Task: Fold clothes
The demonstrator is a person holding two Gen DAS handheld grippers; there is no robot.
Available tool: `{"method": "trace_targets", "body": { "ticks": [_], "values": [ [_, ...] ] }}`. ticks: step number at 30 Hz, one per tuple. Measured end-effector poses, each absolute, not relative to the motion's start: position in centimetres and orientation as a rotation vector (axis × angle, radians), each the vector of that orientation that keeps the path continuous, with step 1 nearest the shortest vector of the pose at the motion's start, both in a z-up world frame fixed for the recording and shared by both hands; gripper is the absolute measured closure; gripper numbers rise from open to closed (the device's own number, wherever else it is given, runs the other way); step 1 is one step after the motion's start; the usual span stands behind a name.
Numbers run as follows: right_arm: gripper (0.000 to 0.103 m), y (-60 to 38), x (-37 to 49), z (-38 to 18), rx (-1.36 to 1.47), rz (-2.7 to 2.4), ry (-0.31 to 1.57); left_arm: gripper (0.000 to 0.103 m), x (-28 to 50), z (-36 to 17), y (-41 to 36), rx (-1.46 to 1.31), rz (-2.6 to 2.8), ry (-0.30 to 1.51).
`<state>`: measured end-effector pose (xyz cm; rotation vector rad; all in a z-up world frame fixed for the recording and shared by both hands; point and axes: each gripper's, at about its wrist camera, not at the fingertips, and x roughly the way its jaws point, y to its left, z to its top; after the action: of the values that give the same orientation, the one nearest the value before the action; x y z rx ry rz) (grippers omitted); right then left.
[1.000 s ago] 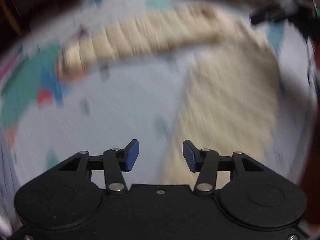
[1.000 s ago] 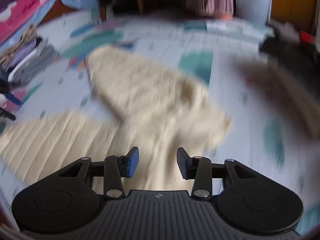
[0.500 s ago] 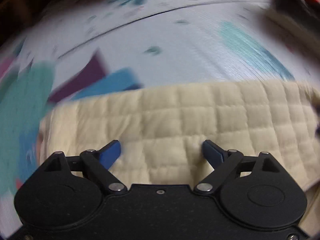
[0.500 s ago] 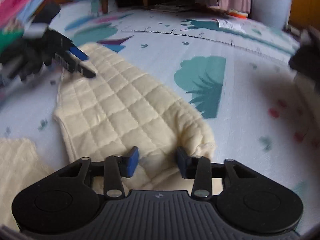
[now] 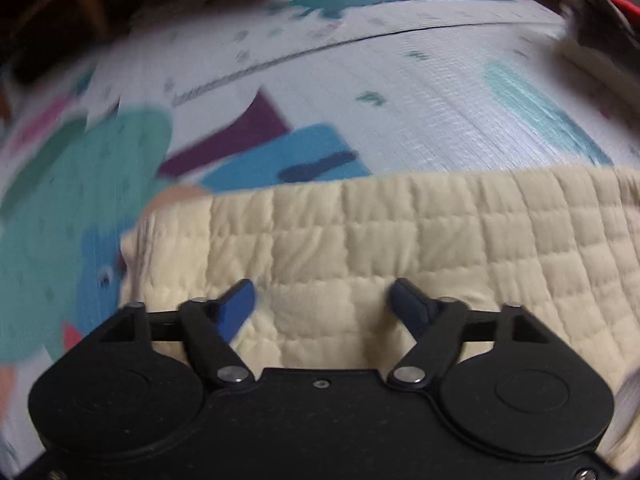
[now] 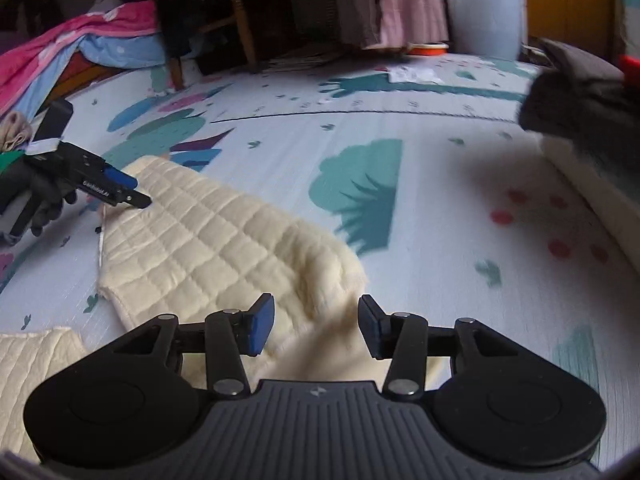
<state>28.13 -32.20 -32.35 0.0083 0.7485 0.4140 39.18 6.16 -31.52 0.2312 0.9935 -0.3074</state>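
A cream quilted garment (image 6: 208,240) lies on the patterned play mat (image 6: 440,200). In the left wrist view the same quilted cloth (image 5: 400,240) fills the lower half. My left gripper (image 5: 322,300) is open, low over the cloth near its left end; it also shows in the right wrist view (image 6: 120,190) at the cloth's far end. My right gripper (image 6: 316,322) is open, with the near end of the cloth between its fingers. Another cream piece (image 6: 28,360) lies at lower left.
A dark garment pile (image 6: 580,100) lies at the right on a white edge. A white bucket (image 6: 480,8), a wooden chair (image 6: 236,28) and pink and blue bedding (image 6: 80,44) stand at the back. Folded clothes (image 6: 14,130) sit at far left.
Both grippers have swung from above the spread garment down onto one quilted part. The left jaws opened wider, then narrowed a little. The right gripper has moved closer and its jaws opened wider.
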Motion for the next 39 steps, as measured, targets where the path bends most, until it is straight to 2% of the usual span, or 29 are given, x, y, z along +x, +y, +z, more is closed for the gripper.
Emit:
{"method": "trace_targets", "body": {
  "ticks": [1, 2, 4, 6, 8, 12, 16, 20, 22, 23, 24, 25, 26, 28, 29, 31, 33, 35, 39],
  "values": [
    [0.056, -31.6, 28.5, -32.3, -0.028, 0.433, 0.749, 0.031, 38.9, -31.1, 6.0, 0.242, -0.318, 0.970],
    [0.056, -31.1, 29.0, -32.4, -0.058, 0.453, 0.761, 0.034, 38.5, -30.7, 5.7, 0.262, -0.332, 0.934],
    [0.053, -30.0, 30.6, -33.5, -0.110, 0.441, 0.857, 0.033, 38.1, -30.8, 5.2, 0.309, -0.363, 0.921],
    [0.051, -29.5, 30.9, -33.4, -0.142, 0.438, 0.875, 0.025, 38.4, -31.7, 5.7, 0.290, -0.346, 0.958],
    [0.052, -29.2, 30.4, -32.6, -0.164, 0.433, 0.865, 0.031, 38.4, -30.3, 6.1, 0.240, -0.324, 0.962],
    [0.052, -30.6, 27.1, -30.2, -0.114, 0.460, 0.789, 0.031, 32.2, -26.3, 6.2, 0.318, -0.463, 0.829],
    [0.052, -32.4, 21.7, -28.4, -0.171, 0.526, 0.756, 0.031, 23.8, -24.9, 6.9, 0.374, -0.604, 0.819],
    [0.052, -32.3, 18.7, -27.8, -0.127, 0.552, 0.791, 0.031, 18.8, -23.8, 7.3, 0.288, -0.619, 0.830],
    [0.049, -31.4, 17.3, -26.4, -0.105, 0.584, 0.783, 0.031, 18.3, -22.6, 7.7, 0.162, -0.647, 0.854],
    [0.042, -30.8, 16.9, -25.8, -0.106, 0.598, 0.795, 0.031, 18.2, -21.8, 7.5, 0.150, -0.668, 0.859],
    [0.034, -30.1, 16.6, -25.5, -0.119, 0.612, 0.814, 0.027, 18.0, -21.2, 7.0, 0.200, -0.677, 0.863],
    [0.033, -29.3, 16.5, -25.4, -0.140, 0.619, 0.831, 0.024, 17.6, -21.1, 6.2, 0.290, -0.660, 0.845],
    [0.033, -28.6, 16.2, -25.4, -0.169, 0.630, 0.839, 0.024, 17.0, -21.3, 5.5, 0.386, -0.637, 0.819],
    [0.040, -27.2, 15.7, -26.1, -0.238, 0.655, 0.854, 0.024, 15.2, -23.1, 4.0, 0.607, -0.572, 0.740],
    [0.047, -26.8, 15.7, -26.2, -0.242, 0.662, 0.869, 0.024, 14.6, -23.4, 4.0, 0.570, -0.626, 0.783],
    [0.052, -26.6, 15.8, -25.8, -0.178, 0.665, 0.911, 0.029, 13.9, -23.1, 4.2, 0.442, -0.711, 0.872],
    [0.052, -26.7, 16.1, -24.3, -0.147, 0.665, 0.952, 0.029, 14.1, -20.6, 4.9, 0.326, -0.722, 0.906],
    [0.052, -26.6, 16.7, -21.8, -0.176, 0.676, 0.971, 0.029, 15.4, -15.2, 5.7, 0.264, -0.682, 0.864],
    [0.036, -25.7, 18.5, -13.4, -0.258, 0.604, 1.000, 0.026, 17.4, -1.3, 5.4, 0.171, -0.532, 0.734]
  ]
}}
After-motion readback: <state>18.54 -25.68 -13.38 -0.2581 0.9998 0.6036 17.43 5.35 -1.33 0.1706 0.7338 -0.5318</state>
